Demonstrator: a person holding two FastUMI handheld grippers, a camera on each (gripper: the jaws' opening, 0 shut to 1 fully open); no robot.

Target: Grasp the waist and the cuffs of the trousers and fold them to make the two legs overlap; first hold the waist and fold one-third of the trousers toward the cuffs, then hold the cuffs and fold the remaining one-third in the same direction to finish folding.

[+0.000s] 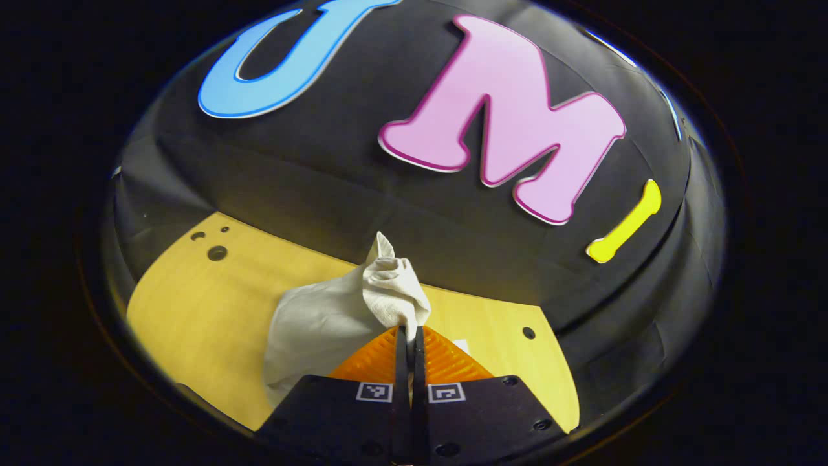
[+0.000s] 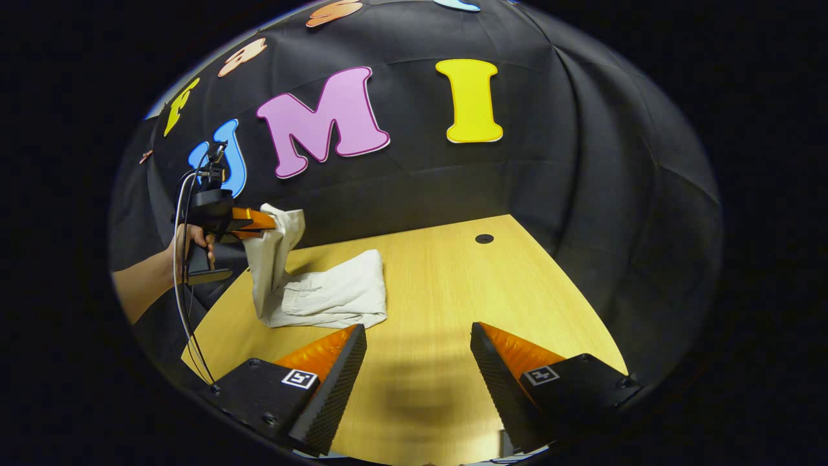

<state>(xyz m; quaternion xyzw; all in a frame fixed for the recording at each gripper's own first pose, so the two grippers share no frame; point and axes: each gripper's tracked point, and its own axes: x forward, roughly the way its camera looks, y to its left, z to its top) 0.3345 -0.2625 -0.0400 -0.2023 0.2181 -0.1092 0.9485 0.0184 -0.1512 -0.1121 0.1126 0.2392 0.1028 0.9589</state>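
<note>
Table (image 2: 453, 291): trousers (image 2: 330, 294) bunched nr its left edge, one end lifted clear. L gripper (image 1: 410, 336) pinches that end, fingers pressed together. R gripper (image 2: 419, 349) spread, empty, over table's near edge. Risk: one-point hold, cloth prob. slips or fold skews.

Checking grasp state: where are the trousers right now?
In the right gripper view the trousers lie on the table's left part, one end lifted by the left gripper; the right gripper hangs open nearby.
</note>
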